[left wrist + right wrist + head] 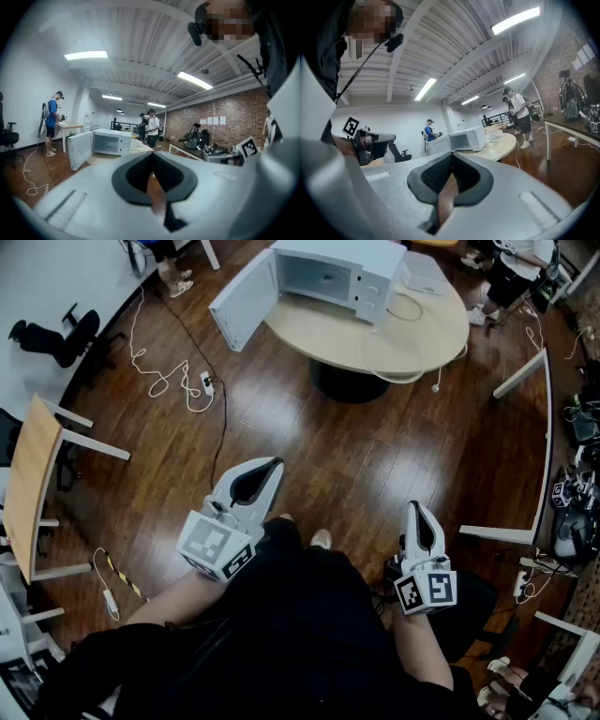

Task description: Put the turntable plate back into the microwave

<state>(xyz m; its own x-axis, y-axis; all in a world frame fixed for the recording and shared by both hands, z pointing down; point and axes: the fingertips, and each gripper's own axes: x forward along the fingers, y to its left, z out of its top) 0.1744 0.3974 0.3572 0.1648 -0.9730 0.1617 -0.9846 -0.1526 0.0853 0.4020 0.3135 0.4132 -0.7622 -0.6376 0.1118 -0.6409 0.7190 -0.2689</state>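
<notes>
Idle pair: left tongs (270,465) and right tongs (415,509), each closed empty, held low; microwave (333,276) on desk (394,343), door (242,301) open awaiting plate.

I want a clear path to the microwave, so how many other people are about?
3. A person in blue at a desk left of the microwave; a person in white and a person in dark side by side right of it. More may be hidden.
</notes>
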